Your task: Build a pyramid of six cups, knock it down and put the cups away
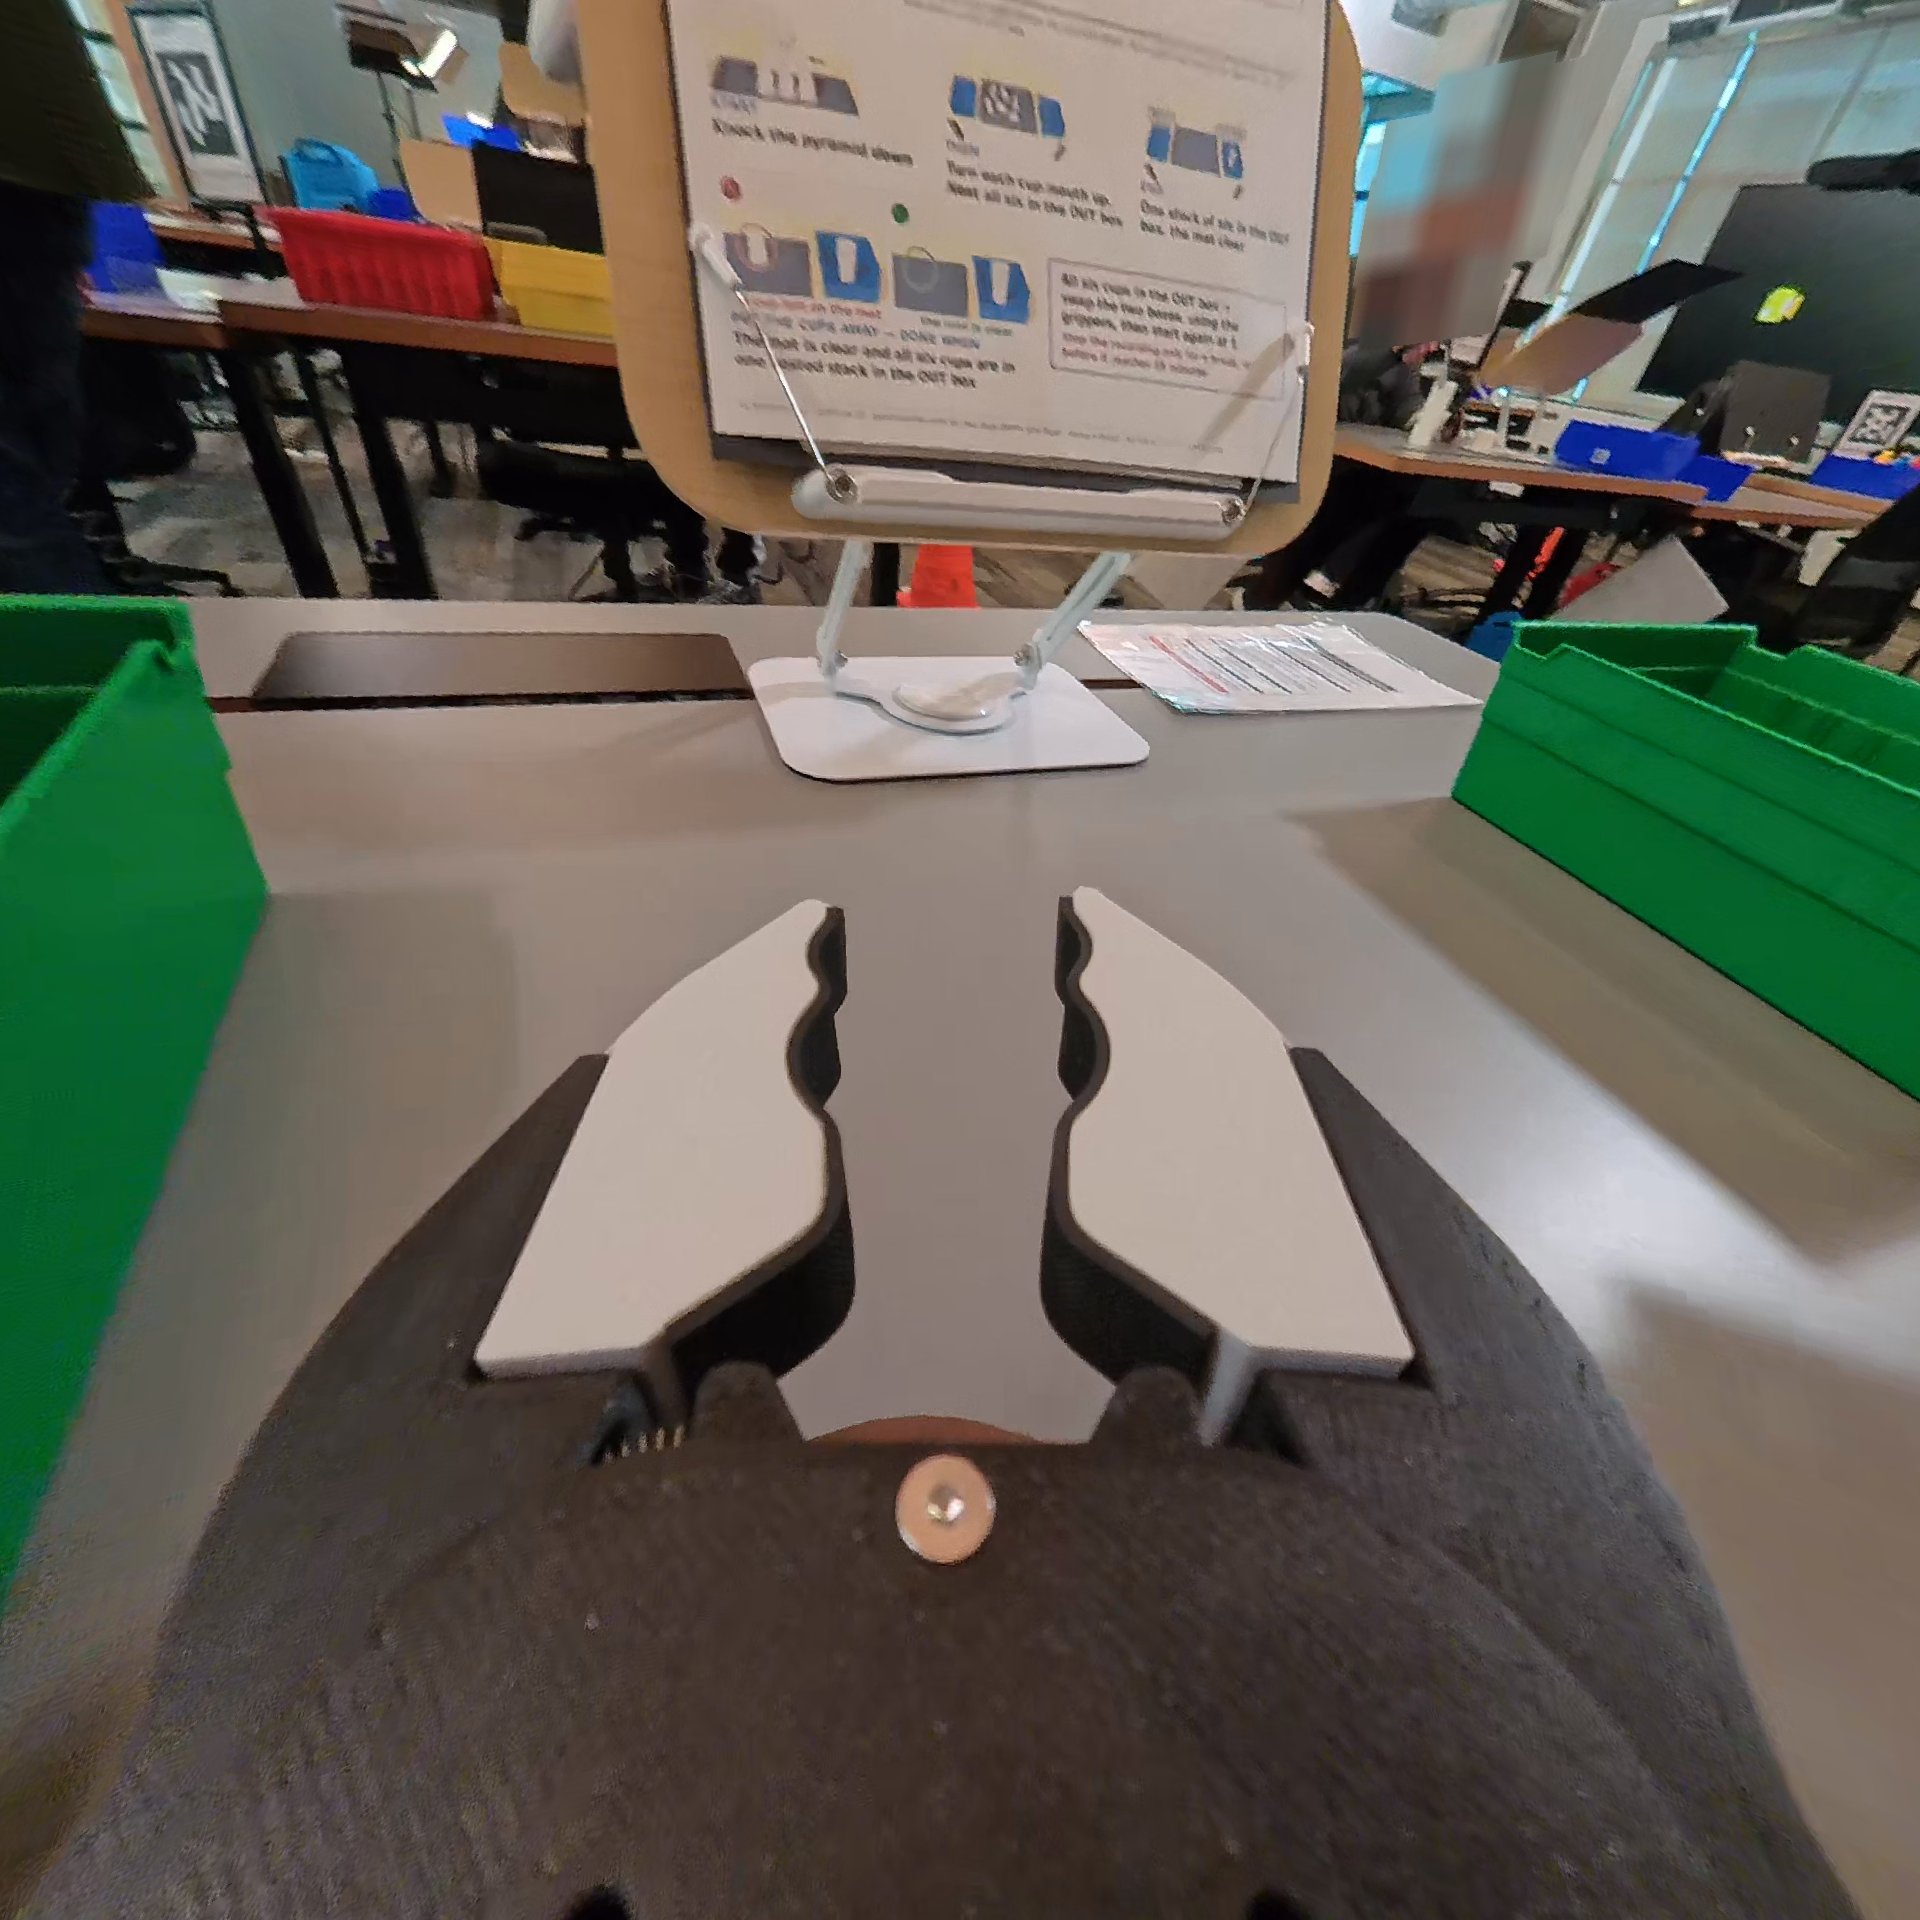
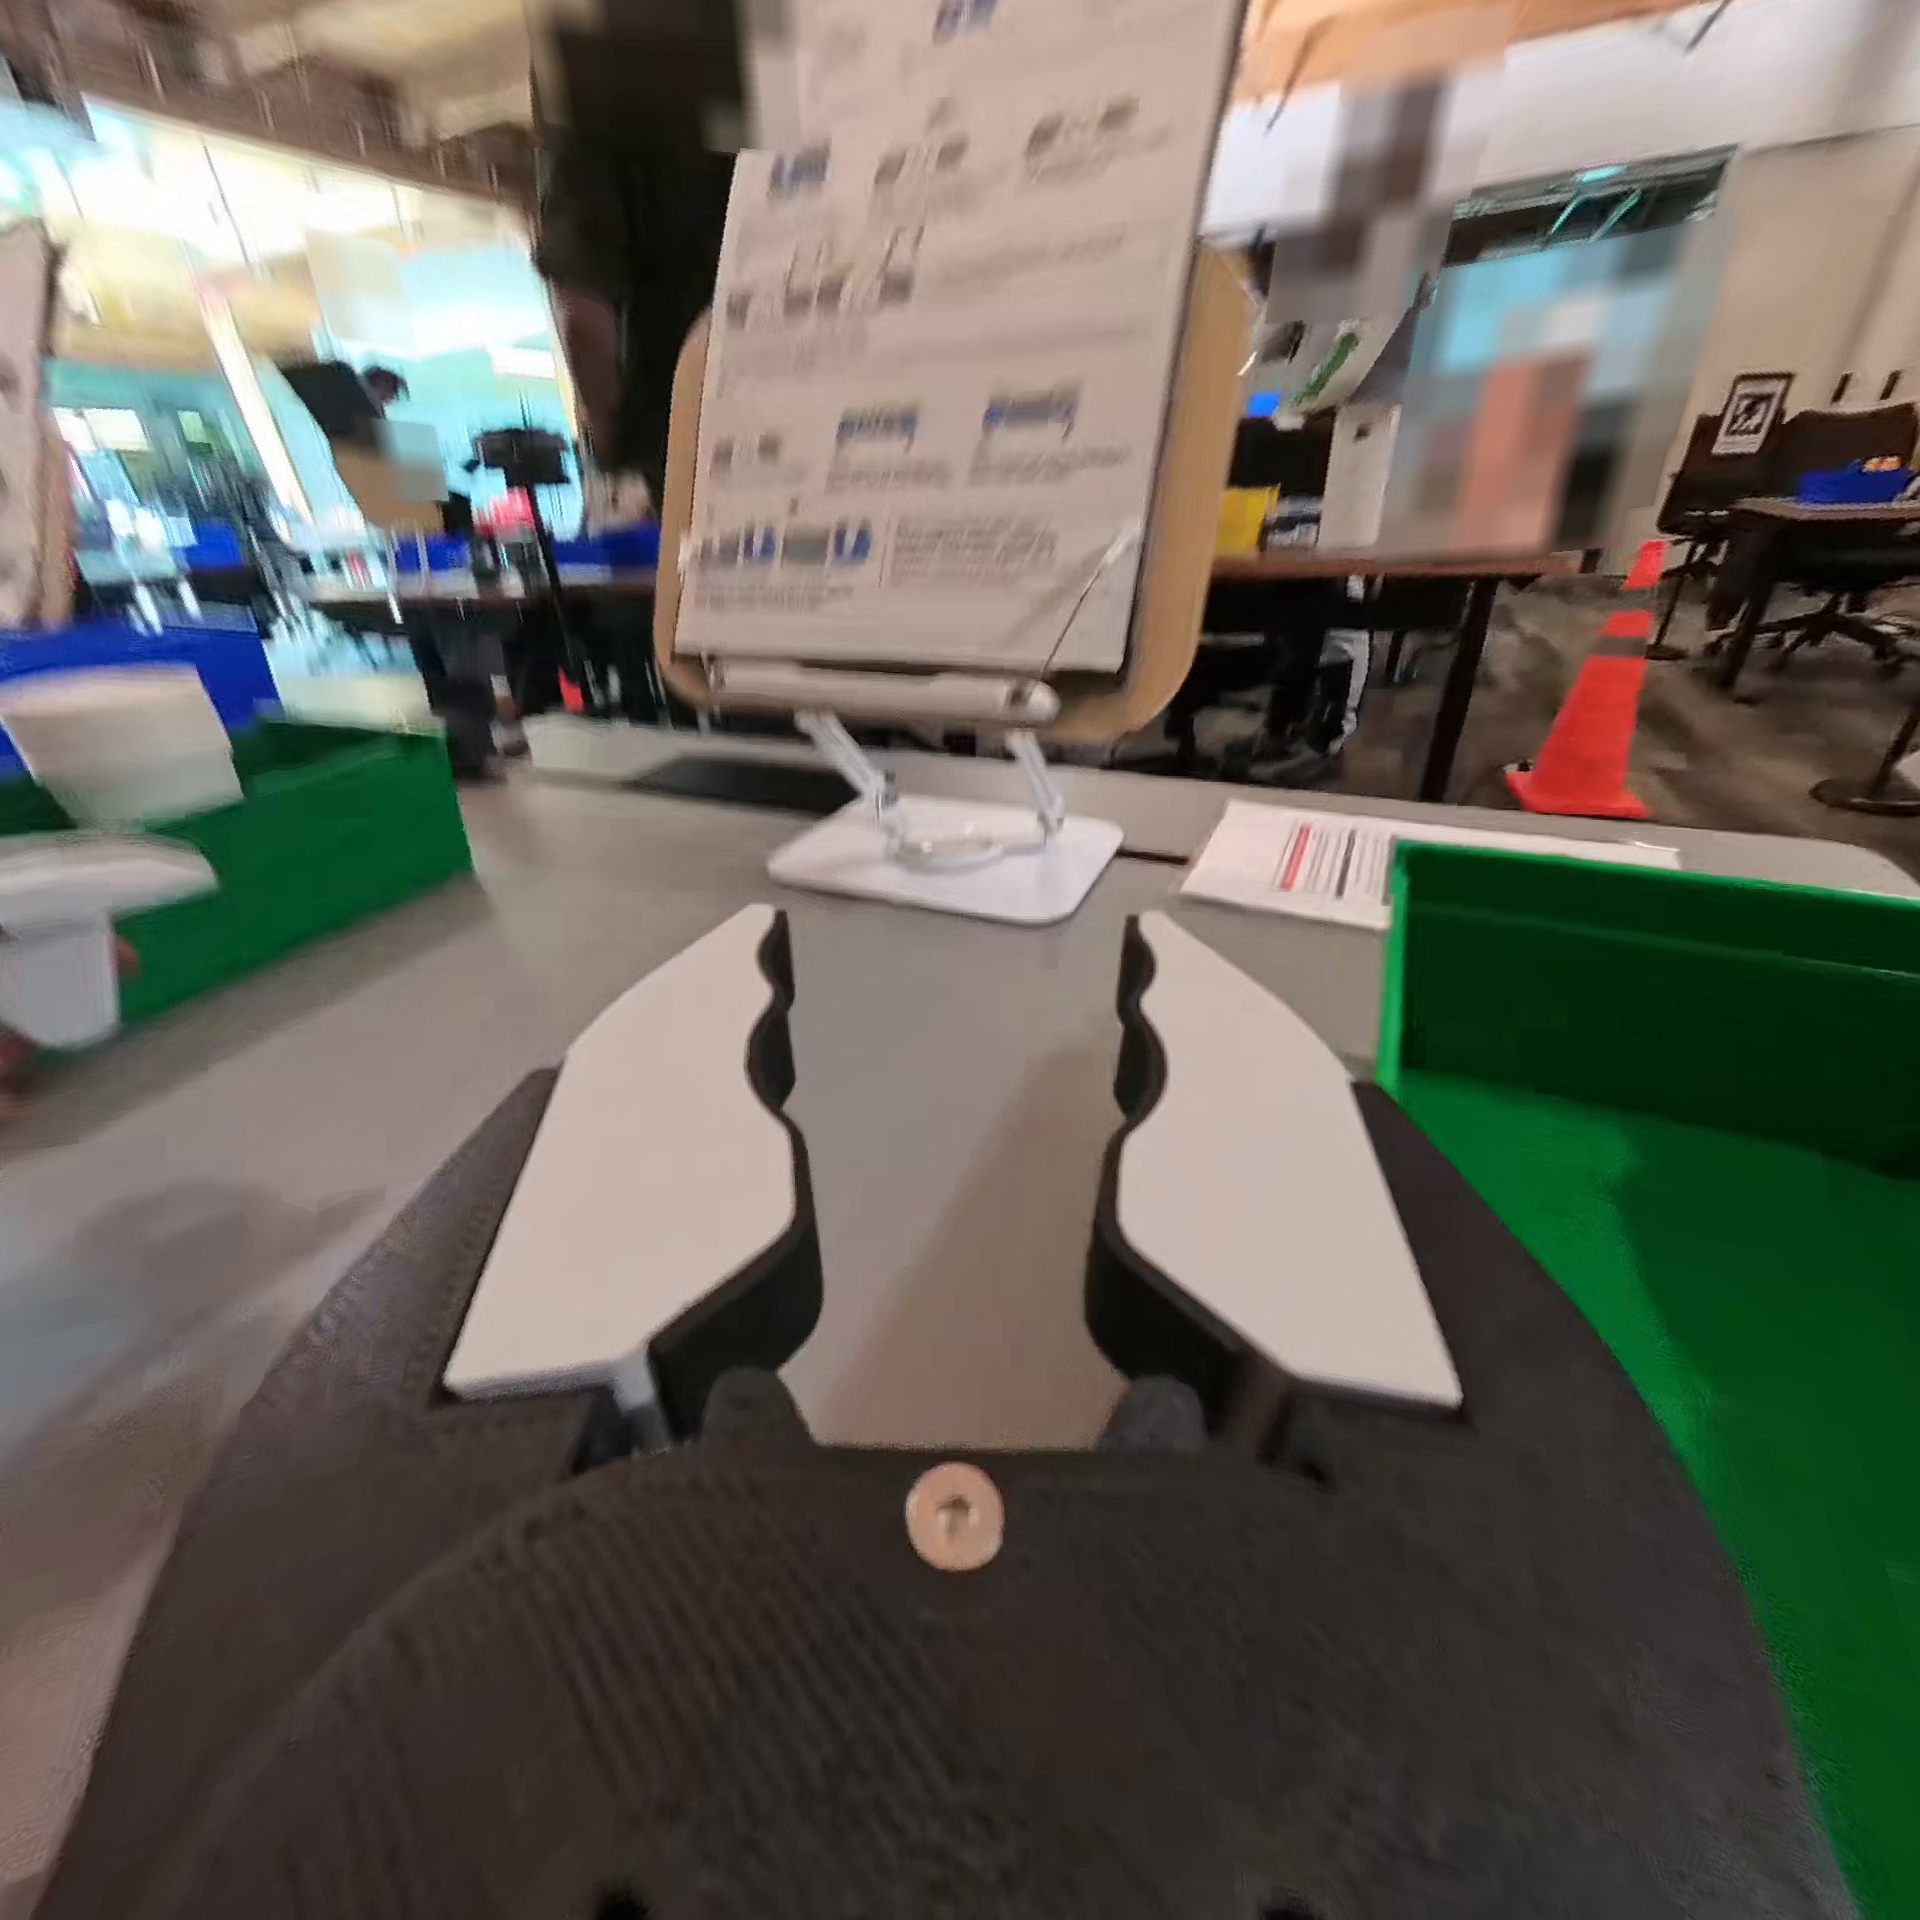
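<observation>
My left gripper (image 1: 951,914) is open and empty, low over the grey table (image 1: 623,831), pointing at a document stand (image 1: 956,717). A green bin (image 1: 114,935) stands close on its left and another green bin (image 1: 1714,821) farther right. My right gripper (image 2: 956,920) is also open and empty above the table. It sits at the left edge of a green bin (image 2: 1662,1039) whose inside shows bare. This view is blurred. At its far left a white cup-like shape (image 2: 125,743) shows above the other green bin (image 2: 312,883).
The stand holds a printed sheet (image 1: 997,208) on a tan board, on a white base. A laminated sheet (image 1: 1278,665) lies at the back right. A dark slot (image 1: 499,665) runs along the table's back. Behind are other tables, coloured bins and an orange cone (image 2: 1590,727).
</observation>
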Demonstrator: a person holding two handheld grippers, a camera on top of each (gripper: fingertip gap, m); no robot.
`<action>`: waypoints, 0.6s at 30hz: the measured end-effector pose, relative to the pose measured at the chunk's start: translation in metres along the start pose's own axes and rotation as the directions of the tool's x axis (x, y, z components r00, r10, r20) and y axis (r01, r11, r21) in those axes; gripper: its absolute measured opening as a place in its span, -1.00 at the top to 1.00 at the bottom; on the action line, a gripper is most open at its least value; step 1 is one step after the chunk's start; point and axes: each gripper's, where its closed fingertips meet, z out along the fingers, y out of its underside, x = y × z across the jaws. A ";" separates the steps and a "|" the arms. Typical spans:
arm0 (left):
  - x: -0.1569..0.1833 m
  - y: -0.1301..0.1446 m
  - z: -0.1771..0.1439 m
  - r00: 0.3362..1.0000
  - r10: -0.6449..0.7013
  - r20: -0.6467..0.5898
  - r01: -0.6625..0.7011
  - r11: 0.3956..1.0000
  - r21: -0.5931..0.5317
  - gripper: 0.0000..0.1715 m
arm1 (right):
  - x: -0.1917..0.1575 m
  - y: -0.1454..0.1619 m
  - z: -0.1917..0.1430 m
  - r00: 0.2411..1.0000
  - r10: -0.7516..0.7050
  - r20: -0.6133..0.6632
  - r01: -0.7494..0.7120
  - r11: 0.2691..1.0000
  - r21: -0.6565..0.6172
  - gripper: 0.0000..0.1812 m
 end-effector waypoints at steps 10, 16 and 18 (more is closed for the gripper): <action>-0.035 -0.004 -0.008 0.991 -0.124 0.050 0.123 0.992 0.020 0.54 | 0.037 -0.007 -0.042 0.941 -0.153 -0.303 0.159 0.987 -0.006 0.29; -0.031 0.000 -0.005 0.988 -0.153 0.022 0.152 0.988 0.006 0.54 | 0.085 0.054 -0.050 0.908 -0.148 -0.392 0.028 0.955 -0.295 0.10; -0.027 0.001 -0.004 0.991 -0.136 0.015 0.136 0.991 -0.001 0.54 | 0.086 0.076 -0.044 0.923 -0.127 -0.362 -0.019 0.928 -0.373 0.16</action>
